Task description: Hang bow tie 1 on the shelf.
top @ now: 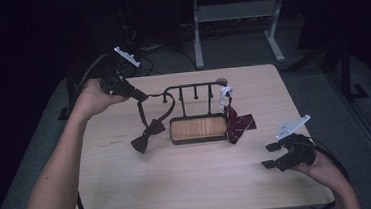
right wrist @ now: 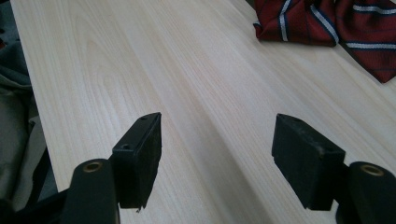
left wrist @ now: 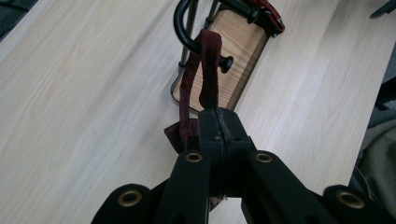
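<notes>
Gripping the strap (left wrist: 208, 70) of a dark maroon bow tie (top: 148, 134), the left tool (top: 140, 94) has its jaws pressed fully together on the fabric, at about 10 o'clock on the table (top: 190, 184) in the high view. The strap loops over the curved left end of a black metal rack (top: 192, 87), and the bow itself rests on the table at 8 o'clock from the rack's wooden base (top: 198, 128). In the left gripper view the strap runs up from the closed tips to the rack's hooked end (left wrist: 183, 32), with a knobbed peg (left wrist: 227, 61) just beside it.

The right tool (top: 272, 155) is at roughly 4 o'clock on the table, well apart from the rack, its jaws standing wide with nothing between them; the right gripper view shows only bare wood between the two pads (right wrist: 144, 144).

A red striped tie (top: 237, 123) lies bunched against the base's right end, at 3 o'clock from it, and a small white object (top: 224, 95) hangs at the rack's right end; what it is I cannot tell. No writing can be read anywhere.

The table is pale, light-grained wood with rounded corners. Beyond it, at 12 o'clock, the room is dim, with a grey floor (top: 239, 47) and the white legs of another desk (top: 197, 33).
</notes>
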Motion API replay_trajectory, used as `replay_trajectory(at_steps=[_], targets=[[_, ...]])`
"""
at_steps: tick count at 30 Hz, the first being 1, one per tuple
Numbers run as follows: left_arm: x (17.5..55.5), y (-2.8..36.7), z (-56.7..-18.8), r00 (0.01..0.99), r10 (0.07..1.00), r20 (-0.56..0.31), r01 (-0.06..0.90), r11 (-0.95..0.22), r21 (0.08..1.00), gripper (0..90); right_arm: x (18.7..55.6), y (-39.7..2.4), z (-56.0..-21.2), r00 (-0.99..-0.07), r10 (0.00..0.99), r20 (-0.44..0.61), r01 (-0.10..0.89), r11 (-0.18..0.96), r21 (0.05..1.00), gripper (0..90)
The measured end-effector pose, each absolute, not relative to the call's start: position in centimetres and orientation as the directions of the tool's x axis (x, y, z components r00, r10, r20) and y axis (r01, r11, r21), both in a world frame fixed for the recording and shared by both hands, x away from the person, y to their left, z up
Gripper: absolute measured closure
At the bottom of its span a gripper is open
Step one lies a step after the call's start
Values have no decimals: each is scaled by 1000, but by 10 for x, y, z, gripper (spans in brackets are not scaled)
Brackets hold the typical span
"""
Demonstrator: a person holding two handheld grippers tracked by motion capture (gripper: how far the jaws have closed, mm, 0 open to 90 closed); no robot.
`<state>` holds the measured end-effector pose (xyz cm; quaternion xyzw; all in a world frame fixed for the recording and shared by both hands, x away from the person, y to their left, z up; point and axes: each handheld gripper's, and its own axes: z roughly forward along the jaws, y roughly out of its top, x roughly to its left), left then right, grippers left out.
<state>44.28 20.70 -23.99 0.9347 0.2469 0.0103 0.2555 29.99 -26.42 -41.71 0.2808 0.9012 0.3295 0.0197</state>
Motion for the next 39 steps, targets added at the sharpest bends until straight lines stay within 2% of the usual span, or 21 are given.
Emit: replay_trajectory(at_steps=[17, 39], targets=[[453, 206, -251, 858, 504, -94, 490, -750, 444, 889, 300, -265, -416, -842, 518, 152, 492, 622, 609, 328], [426, 207, -261, 878, 473, -74, 456, -777, 434, 770, 299, -268, -413, -834, 533, 142, 494, 607, 623, 325]])
